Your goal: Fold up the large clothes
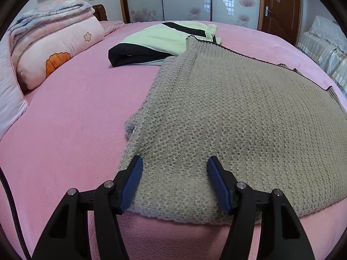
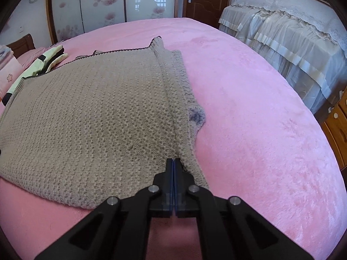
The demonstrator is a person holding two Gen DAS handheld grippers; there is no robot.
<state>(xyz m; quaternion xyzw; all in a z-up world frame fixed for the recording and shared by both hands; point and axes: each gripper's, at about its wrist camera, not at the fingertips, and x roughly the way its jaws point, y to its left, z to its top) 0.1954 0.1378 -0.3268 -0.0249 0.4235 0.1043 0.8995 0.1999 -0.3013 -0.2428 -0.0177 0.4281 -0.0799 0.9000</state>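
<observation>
A grey-beige knitted sweater (image 1: 227, 112) lies flat on the pink bed (image 1: 65, 119), its sleeves folded in along the sides. My left gripper (image 1: 174, 162) is open, its blue pads standing either side of the sweater's near left corner, with the knit lying flat between them. In the right wrist view the same sweater (image 2: 97, 112) fills the left half. My right gripper (image 2: 173, 161) is shut, pads pressed together, with its tips over the near edge beside the folded right sleeve. I see no cloth between its pads.
A folded green-and-black garment (image 1: 156, 41) lies beyond the sweater. Stacked pink quilts (image 1: 54, 43) sit at the far left of the bed. Cloth-covered furniture (image 2: 282, 43) and wooden drawers (image 2: 338, 125) stand to the right. Pink bed (image 2: 260, 130) stretches right of the sweater.
</observation>
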